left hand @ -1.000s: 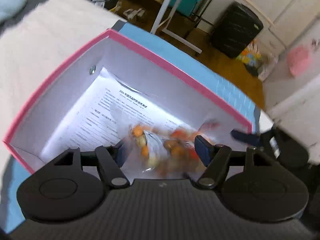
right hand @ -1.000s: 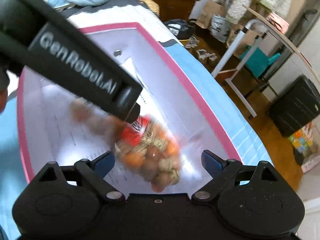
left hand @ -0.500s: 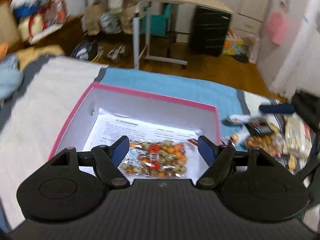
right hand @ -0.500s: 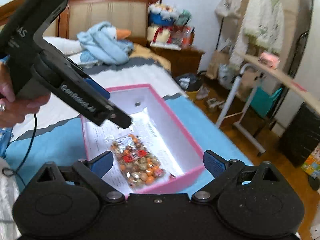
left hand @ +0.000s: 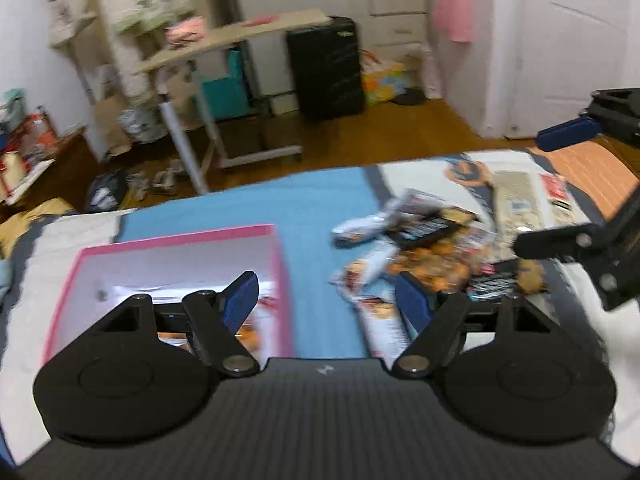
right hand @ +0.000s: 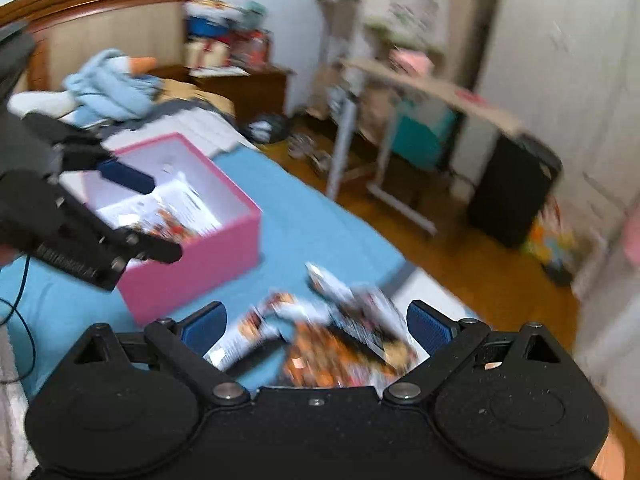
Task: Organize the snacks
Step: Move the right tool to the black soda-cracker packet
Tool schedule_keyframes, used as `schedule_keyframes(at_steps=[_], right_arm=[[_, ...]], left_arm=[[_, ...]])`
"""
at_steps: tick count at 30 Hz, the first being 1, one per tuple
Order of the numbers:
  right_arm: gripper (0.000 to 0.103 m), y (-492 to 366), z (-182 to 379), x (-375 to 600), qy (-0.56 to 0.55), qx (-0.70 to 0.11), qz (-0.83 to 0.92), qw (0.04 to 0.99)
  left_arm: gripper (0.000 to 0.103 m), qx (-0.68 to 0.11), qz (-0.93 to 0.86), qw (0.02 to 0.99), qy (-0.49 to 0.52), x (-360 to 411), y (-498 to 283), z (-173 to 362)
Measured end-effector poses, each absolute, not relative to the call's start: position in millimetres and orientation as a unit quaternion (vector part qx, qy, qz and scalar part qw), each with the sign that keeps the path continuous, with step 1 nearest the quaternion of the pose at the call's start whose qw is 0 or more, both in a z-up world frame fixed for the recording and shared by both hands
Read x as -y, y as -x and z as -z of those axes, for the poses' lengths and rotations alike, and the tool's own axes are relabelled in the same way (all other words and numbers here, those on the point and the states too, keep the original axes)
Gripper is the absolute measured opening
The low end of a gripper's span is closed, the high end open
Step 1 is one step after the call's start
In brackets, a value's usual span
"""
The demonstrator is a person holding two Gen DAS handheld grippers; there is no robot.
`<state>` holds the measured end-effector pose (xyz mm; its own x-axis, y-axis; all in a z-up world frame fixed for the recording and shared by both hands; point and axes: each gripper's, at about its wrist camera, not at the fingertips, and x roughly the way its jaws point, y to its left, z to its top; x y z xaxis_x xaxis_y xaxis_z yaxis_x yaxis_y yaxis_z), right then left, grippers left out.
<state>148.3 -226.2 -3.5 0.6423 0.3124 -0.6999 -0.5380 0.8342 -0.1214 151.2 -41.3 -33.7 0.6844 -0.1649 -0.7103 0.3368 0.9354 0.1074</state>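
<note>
Here, lying heaped on the blue bedspread (left hand: 320, 208): a pile of snack packets (right hand: 332, 340), crinkly, glossy plastic, orange and dark, blurred. Sitting just beside the pile: a pink box (right hand: 200, 264), rectangular, white-lined, holding printed paper and one nut packet (right hand: 172, 224). Hovering with jaws gaping, gripping nothing: left gripper (left hand: 326, 300) and right gripper (right hand: 316, 324), blue ribbed pads on black.

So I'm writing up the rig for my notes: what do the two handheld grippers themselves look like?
Both match: the left gripper and right gripper have matte black bodies with two round discs, black linkage arms on silver pivot pins, and ribbed blue pads on the fingers. From the right wrist view, the left one's side carries blurred white lettering, and a thin black cable trails by it.
</note>
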Motion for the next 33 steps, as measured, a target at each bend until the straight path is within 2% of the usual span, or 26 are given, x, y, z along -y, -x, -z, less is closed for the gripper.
schedule_keyframes(at_steps=[8,11,15,17,19,21,26,33], right_arm=[[0.098,-125.2,50.3,286.4,0.06,-0.359,-0.192,0.912],[0.094,-118.0,76.6,301.9,0.05,-0.374,-0.173,0.91],[0.087,-115.5,107.9,309.1,0.099,-0.39,-0.159,0.902],[0.084,-120.7,121.1,312.7,0.119,-0.398,-0.169,0.894],[0.077,-125.9,129.8,312.8,0.141,-0.403,-0.182,0.886],[0.077,-131.0,139.5,310.8,0.165,-0.409,-0.196,0.876],[0.077,-145.9,158.0,302.5,0.215,-0.408,-0.236,0.856],[0.079,-164.8,177.4,278.2,0.302,-0.42,-0.282,0.808]], left_arm=[[0.075,-0.438,0.202,0.875,-0.041,70.1,-166.9,62.8],[0.073,-0.469,0.195,0.861,-0.025,74.3,-176.8,79.8],[0.071,-0.477,0.21,0.853,-0.012,91.9,-179.3,98.7],[0.068,-0.491,0.22,0.843,0.003,102.5,-181.4,109.3],[0.061,-0.505,0.23,0.832,0.027,114.6,-188.7,121.6],[0.058,-0.522,0.224,0.821,0.047,125.2,-193.9,135.2],[0.058,-0.558,0.222,0.787,0.141,138.8,-203.6,170.7],[0.054,-0.544,0.201,0.788,0.208,136.5,-205.7,195.0]])
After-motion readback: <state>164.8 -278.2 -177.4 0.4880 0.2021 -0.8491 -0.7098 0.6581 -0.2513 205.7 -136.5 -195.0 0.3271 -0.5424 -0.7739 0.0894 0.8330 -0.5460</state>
